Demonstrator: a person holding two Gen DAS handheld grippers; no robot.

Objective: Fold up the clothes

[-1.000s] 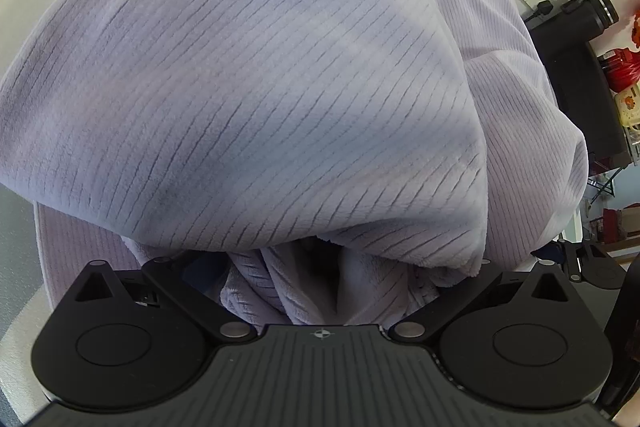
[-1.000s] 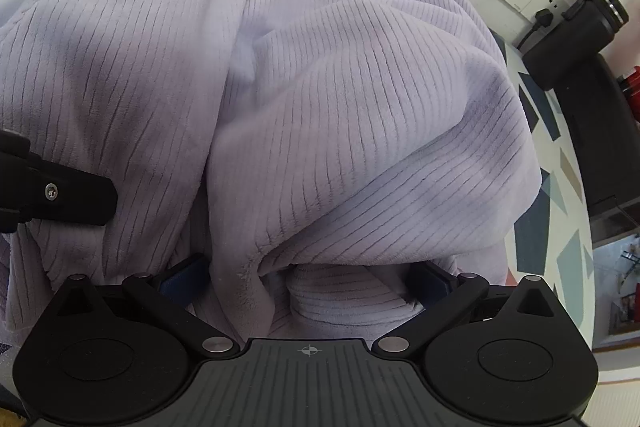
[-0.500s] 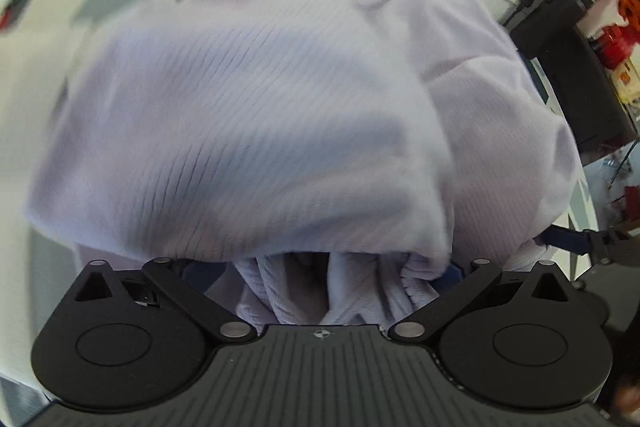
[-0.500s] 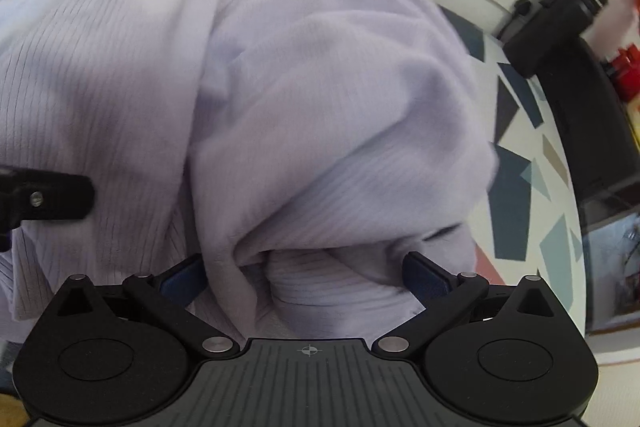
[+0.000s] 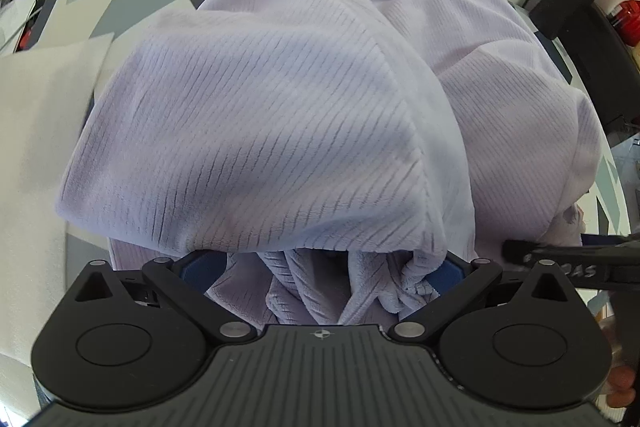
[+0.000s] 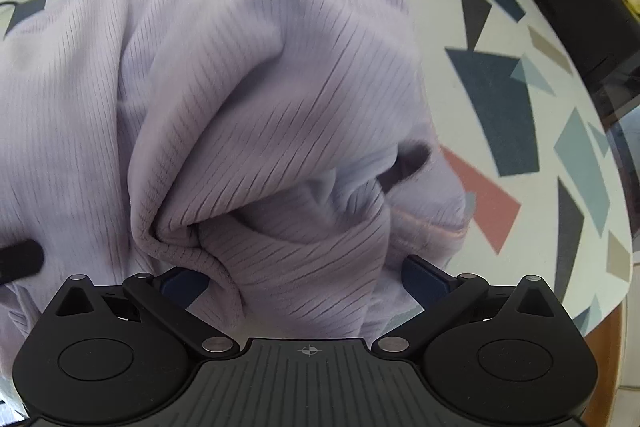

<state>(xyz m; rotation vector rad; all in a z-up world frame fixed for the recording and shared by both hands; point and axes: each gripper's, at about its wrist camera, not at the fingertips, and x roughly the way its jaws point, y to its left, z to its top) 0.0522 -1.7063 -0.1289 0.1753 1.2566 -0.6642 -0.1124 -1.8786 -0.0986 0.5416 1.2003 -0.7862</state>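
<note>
You're mid-fold: your left gripper (image 5: 320, 267) and right gripper (image 6: 304, 279), tongs spread, each have bunched lilac ribbed fleece garment (image 5: 280, 115) between them; next, lay it flat on the patterned table (image 6: 520, 115)

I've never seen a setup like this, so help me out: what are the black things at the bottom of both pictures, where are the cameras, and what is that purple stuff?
Each picture comes from a camera mounted on a hand-held gripper, looking forward along its jaws. One shows the left gripper, the other the right gripper; a person holds one in each hand, no robot arm. The purple stuff is a lilac ribbed garment, bunched on a table with a coloured-shapes cover. Cloth fills the space between both sets of jaws, which stand wide apart, so I cannot tell whether either is pinching it.
</note>
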